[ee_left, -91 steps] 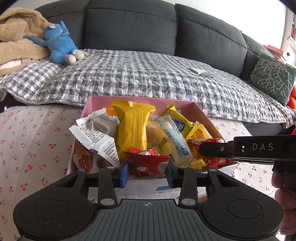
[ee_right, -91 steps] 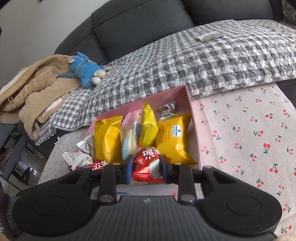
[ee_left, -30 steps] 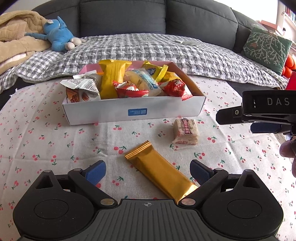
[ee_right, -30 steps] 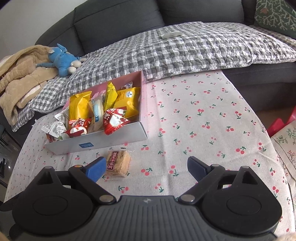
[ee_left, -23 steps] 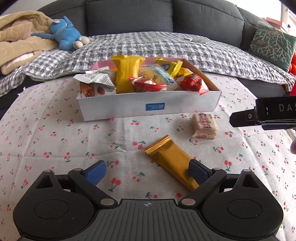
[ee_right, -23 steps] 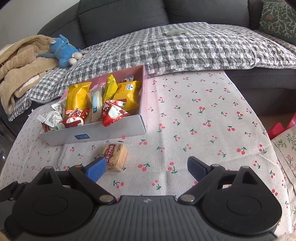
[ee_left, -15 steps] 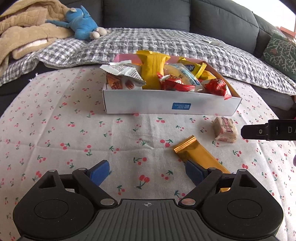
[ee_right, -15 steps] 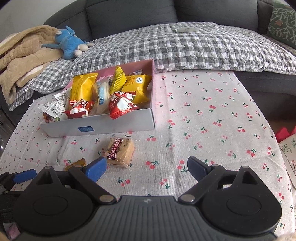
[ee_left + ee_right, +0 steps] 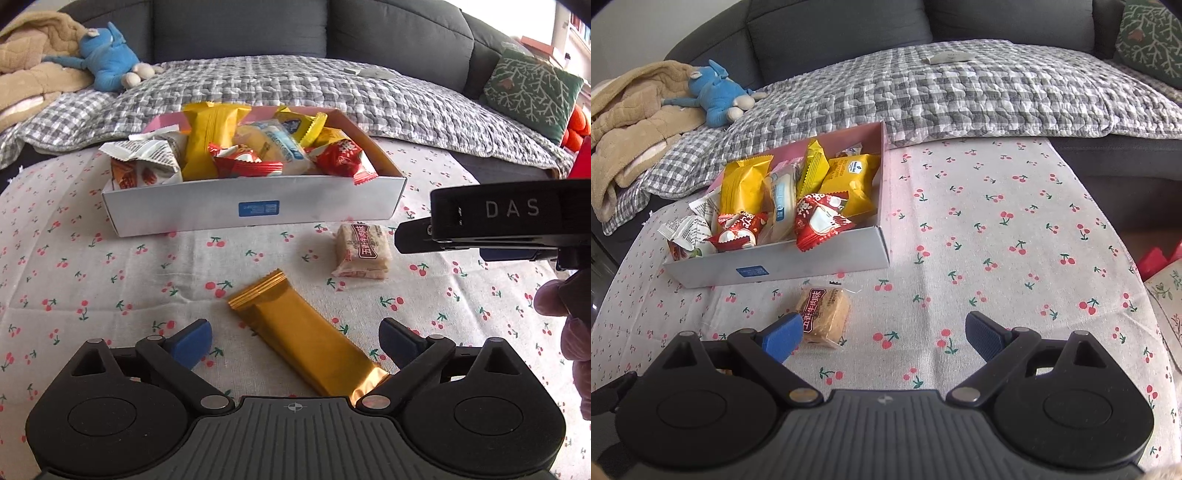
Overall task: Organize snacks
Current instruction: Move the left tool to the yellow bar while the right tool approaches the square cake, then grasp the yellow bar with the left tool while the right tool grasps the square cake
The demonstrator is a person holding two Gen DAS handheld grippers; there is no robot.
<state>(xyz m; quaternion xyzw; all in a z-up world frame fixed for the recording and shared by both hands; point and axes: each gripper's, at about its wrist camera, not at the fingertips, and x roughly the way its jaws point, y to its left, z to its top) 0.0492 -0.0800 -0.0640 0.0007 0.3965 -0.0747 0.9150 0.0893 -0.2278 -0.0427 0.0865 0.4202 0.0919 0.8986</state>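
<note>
A white box [image 9: 255, 212] with a pink inside holds several snack packs; it also shows in the right wrist view [image 9: 783, 267]. A gold wrapped bar [image 9: 303, 338] lies on the cherry-print cloth between the fingers of my open left gripper [image 9: 295, 341]. A small beige cake pack [image 9: 362, 251] lies right of it, in front of the box. In the right wrist view that pack [image 9: 823, 314] lies by the left fingertip of my open right gripper [image 9: 886, 338]. Both grippers are empty.
The cherry-print tablecloth [image 9: 1015, 229] covers the table. Behind it a grey sofa carries a checked blanket [image 9: 295, 88], a blue plush toy [image 9: 107, 55], a beige coat and a green cushion [image 9: 532, 88]. The right gripper's body [image 9: 509, 221] shows at the left wrist view's right side.
Both grippers let go of red packs in the box, opened and drew back. Over the last half second the left gripper swung right, bringing the gold bar between its fingers.
</note>
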